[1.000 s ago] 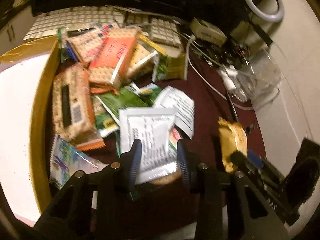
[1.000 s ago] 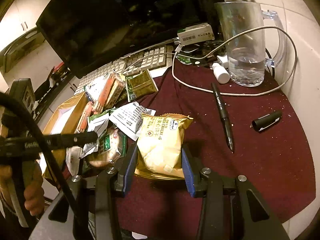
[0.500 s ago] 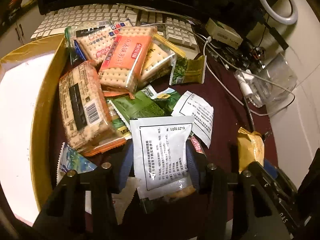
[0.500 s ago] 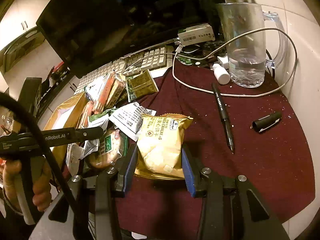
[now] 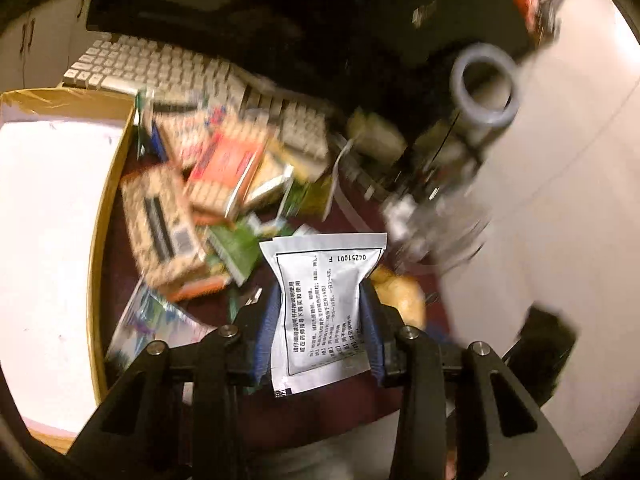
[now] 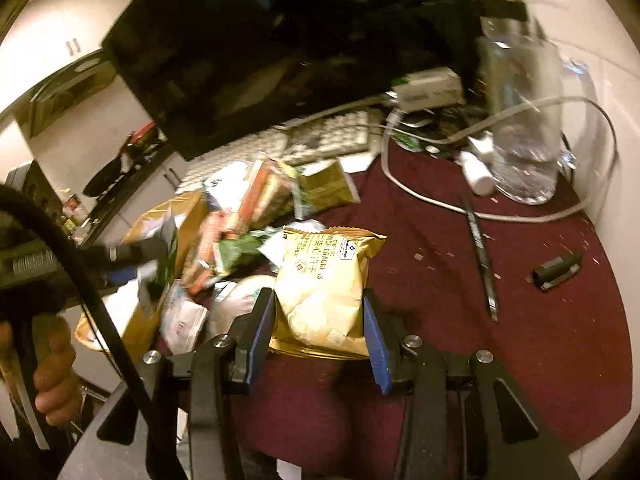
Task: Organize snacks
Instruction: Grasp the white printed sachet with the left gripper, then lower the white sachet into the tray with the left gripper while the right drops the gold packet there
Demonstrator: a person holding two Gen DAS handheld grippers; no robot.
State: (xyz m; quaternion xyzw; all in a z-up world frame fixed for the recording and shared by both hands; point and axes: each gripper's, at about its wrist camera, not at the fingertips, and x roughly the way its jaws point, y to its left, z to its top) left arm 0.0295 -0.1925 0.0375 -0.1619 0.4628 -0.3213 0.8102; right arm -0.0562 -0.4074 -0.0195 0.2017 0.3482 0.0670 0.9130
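- Clamped between the blue pads of the left gripper is a white sachet with black printed text; the jaws have just been closing, and the sachet is pinched inward at its waist where the pads press on it.
- The sachet is held above the dark red tabletop, in front of the snack pile of cracker packs and green packets.
- A gold-walled box with a white floor is seen just left of that pile, with a white keyboard behind it.
- Much of the left wrist view is blurred, so small items at its right cannot be told.
- A yellow cheese sandwich cracker pack is gripped between the 2 pads of the right gripper.
- In the right wrist view, a hand on the other gripper's handle is seen at the left edge.
- A black pen, its cap, a glass mug and a white cable are seen on the tabletop at the right, well apart from the snacks.
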